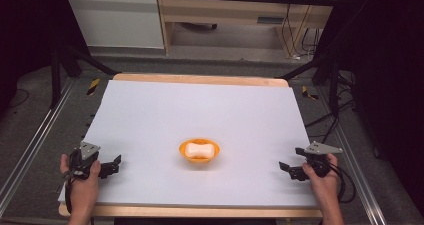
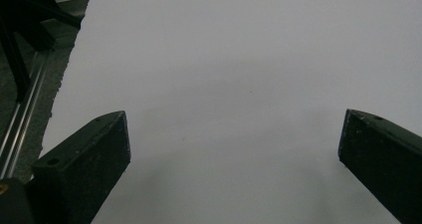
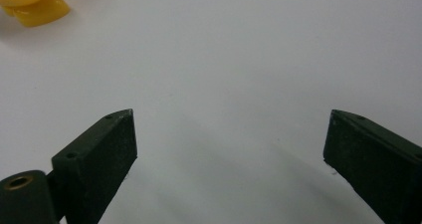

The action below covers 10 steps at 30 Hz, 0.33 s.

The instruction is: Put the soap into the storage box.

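An orange bowl [image 1: 199, 157] sits in the near middle of the white sheet [image 1: 200, 110], with a white bone-shaped object [image 1: 199, 149] lying in it. My left gripper [image 1: 114, 165] rests at the sheet's near left corner, held by a hand, its jaws spread wide over bare sheet; the same left gripper [image 2: 234, 134] holds nothing. My right gripper [image 1: 285, 168] rests at the near right, jaws wide apart and empty. In the right gripper view the right gripper [image 3: 229, 134] faces bare sheet, and the orange bowl [image 3: 30, 5] peeks in at the top left corner.
The white sheet covers a wooden table [image 1: 200, 79] whose far edge shows. Metal rails [image 1: 30, 150] run along both sides, with black frame legs [image 1: 55, 77] and cables [image 1: 345, 105] beyond. A wooden desk [image 1: 225, 15] stands behind the table.
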Available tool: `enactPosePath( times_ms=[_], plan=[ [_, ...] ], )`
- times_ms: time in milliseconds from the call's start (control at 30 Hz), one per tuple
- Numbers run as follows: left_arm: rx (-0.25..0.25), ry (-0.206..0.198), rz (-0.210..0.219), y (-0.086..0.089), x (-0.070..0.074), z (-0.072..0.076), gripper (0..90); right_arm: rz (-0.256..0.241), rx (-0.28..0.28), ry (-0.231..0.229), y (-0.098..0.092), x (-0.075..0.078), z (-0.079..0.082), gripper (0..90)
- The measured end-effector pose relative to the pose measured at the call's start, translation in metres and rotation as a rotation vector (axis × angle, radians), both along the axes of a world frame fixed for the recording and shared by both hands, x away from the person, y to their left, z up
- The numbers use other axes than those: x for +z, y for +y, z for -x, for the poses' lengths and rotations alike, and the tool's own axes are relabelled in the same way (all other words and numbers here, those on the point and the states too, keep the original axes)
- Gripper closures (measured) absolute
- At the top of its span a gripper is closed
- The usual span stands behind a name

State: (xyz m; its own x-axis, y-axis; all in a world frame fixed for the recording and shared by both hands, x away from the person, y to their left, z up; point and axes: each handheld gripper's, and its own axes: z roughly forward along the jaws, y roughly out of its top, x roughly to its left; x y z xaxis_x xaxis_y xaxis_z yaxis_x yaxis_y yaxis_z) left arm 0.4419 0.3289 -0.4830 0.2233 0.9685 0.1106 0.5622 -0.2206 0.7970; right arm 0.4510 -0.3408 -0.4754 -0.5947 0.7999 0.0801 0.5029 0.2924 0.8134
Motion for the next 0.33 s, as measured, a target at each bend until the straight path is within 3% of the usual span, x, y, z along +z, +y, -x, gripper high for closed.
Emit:
enactPosePath(
  times_ms=[167, 333],
  plan=[
    [-0.002, -0.006, -0.001, -0.0002, 0.0001, 0.0004, 0.0, -0.032, -0.033, -0.021, -0.0053, -0.0063, 0.0058, 5.4],
    [-0.005, -0.003, 0.0, -0.0004, 0.0002, -0.0001, 0.0, -0.064, -0.025, -0.016, -0.0064, -0.0043, 0.006, 5.9]
  ],
)
